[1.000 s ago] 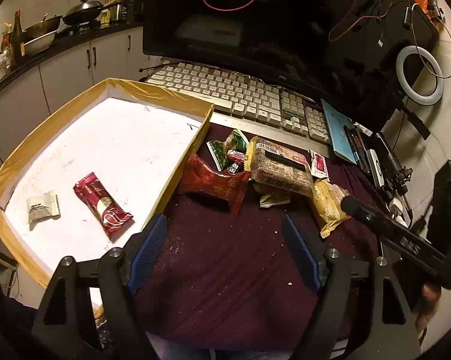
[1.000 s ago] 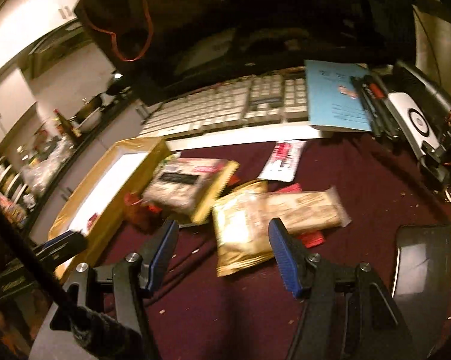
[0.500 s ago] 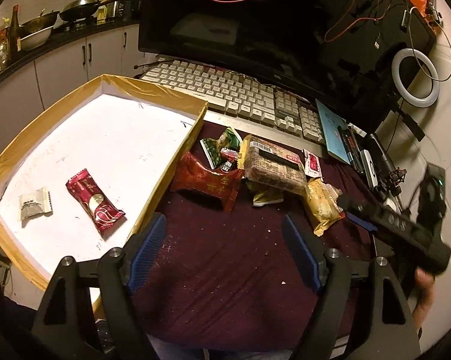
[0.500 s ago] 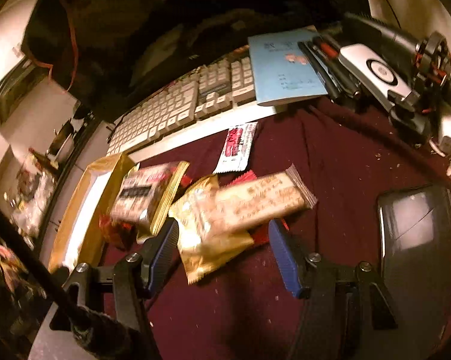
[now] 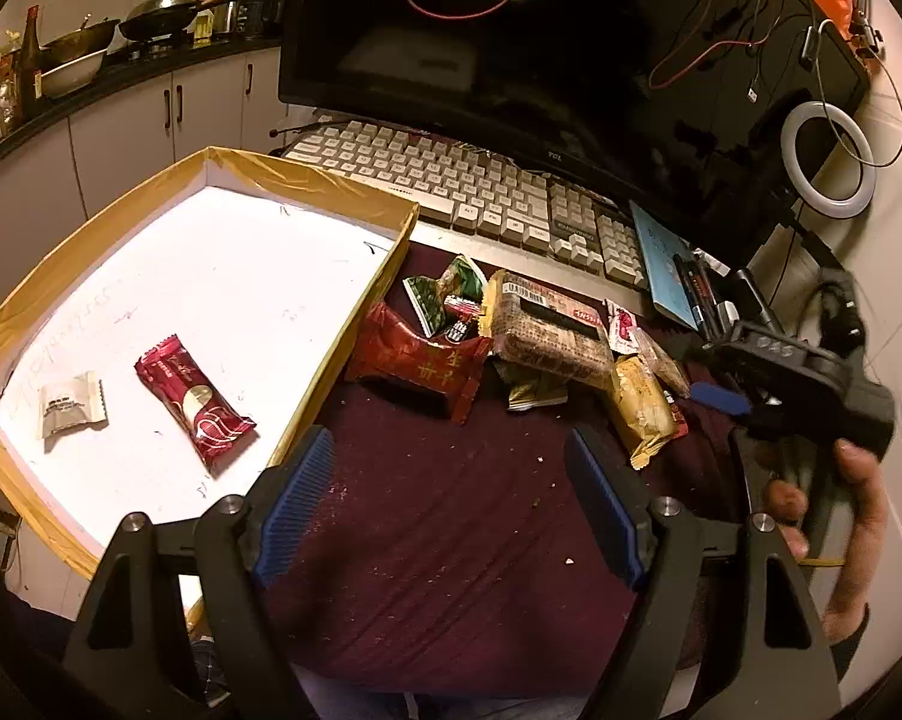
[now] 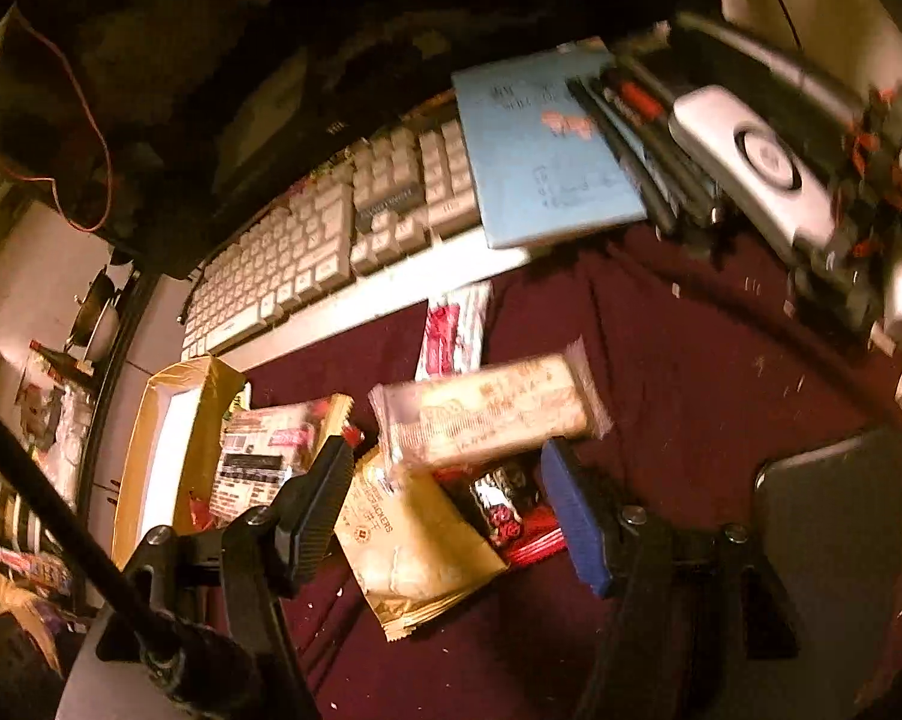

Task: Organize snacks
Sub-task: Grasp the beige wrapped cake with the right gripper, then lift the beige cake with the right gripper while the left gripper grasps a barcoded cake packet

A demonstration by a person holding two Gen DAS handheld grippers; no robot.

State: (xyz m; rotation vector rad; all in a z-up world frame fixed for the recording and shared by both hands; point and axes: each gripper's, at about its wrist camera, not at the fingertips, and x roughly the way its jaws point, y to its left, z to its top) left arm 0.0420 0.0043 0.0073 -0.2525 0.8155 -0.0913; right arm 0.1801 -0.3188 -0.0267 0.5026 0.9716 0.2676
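A pile of snacks lies on the maroon cloth: a red packet (image 5: 418, 363), a brown cracker pack (image 5: 547, 333), a green packet (image 5: 445, 294) and a yellow cracker packet (image 5: 640, 411). A yellow-rimmed white tray (image 5: 355, 312) holds a red snack (image 5: 193, 399) and a small white packet (image 5: 70, 405). My left gripper (image 5: 445, 498) is open and empty above bare cloth. My right gripper (image 6: 445, 501) is open, low over the yellow cracker packet (image 6: 409, 546) and a long beige bar (image 6: 487, 411). It also shows in the left wrist view (image 5: 718, 399).
A keyboard (image 5: 469, 186) and a monitor (image 5: 511, 42) stand behind the pile. A blue booklet (image 6: 541, 150), pens and a silver device (image 6: 757, 168) lie at the right. A dark pad (image 6: 835, 540) lies on the cloth at the right.
My right gripper has moved forward and down over the yellow packet and the beige bar. My left gripper has pulled back slightly; it stays open.
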